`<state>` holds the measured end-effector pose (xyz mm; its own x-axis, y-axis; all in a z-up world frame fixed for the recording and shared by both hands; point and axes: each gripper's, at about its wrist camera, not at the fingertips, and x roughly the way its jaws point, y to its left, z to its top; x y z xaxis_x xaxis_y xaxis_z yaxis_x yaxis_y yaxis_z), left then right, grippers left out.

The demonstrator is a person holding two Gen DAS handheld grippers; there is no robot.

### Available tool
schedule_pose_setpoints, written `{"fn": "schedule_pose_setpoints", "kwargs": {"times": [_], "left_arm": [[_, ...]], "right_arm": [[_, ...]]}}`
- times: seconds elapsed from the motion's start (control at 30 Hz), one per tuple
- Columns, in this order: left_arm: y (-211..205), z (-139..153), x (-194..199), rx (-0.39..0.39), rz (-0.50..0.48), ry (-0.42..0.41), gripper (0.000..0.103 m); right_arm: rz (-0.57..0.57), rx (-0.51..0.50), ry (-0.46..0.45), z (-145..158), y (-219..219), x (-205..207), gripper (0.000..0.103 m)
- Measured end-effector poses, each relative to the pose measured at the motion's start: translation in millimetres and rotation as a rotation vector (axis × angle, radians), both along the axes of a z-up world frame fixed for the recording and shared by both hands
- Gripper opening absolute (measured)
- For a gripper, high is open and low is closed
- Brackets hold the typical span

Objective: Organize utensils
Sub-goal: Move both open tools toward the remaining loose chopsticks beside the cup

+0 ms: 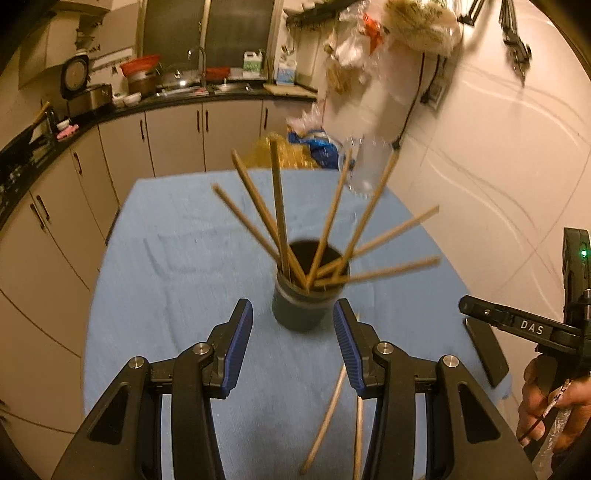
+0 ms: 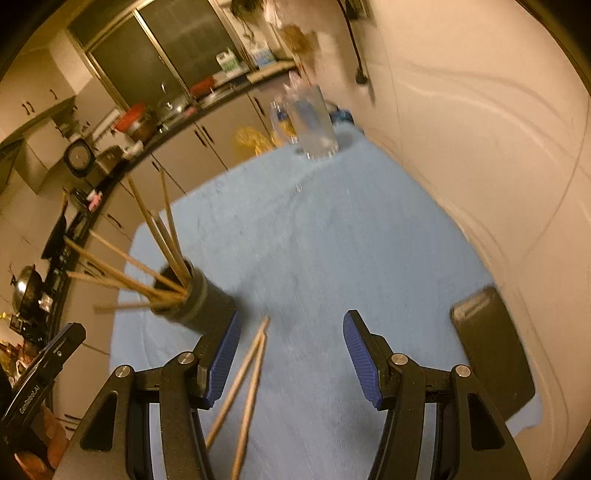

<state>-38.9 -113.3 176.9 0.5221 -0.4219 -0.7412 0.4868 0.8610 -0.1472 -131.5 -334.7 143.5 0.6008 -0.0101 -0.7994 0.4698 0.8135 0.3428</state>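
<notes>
Chopsticks [image 1: 280, 206] of pale wood fan out of a dark cylindrical holder [image 1: 304, 310] on the worktop's blue, nappy cloth [image 1: 177, 258]. Two loose chopsticks [image 2: 245, 384] lie just beside it. Left claw [image 1: 293, 323] and right claw [image 2: 291, 336], ribbed blue pads, gape empty.

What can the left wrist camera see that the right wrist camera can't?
Only the left wrist view shows the hand holding the right gripper and the bags hanging on the wall.

Only the right wrist view shows the whole clear jug standing at the far end of the table and the whole dark flat slab.

Both show the dark cup full of chopsticks, two loose chopsticks on the blue cloth, and open, empty jaws.
</notes>
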Motion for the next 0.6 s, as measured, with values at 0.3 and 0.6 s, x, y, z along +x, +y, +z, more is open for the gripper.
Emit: {"fn": "schedule_pose_setpoints", "kwargs": {"times": [0.3,0.6], "left_arm": [[9.2,-37.7,-15.3,0.055,-0.044,0.08,0.044],[18.3,-62.7,-26.3,0.102,-0.119,0.132,0.044]], "right_arm": [[-0.004,0.055,0.097,-42.9,21.2,-7.6,0.062],[0.006,0.081,0.156,-72.6,47.5,4.0,0.062]]}}
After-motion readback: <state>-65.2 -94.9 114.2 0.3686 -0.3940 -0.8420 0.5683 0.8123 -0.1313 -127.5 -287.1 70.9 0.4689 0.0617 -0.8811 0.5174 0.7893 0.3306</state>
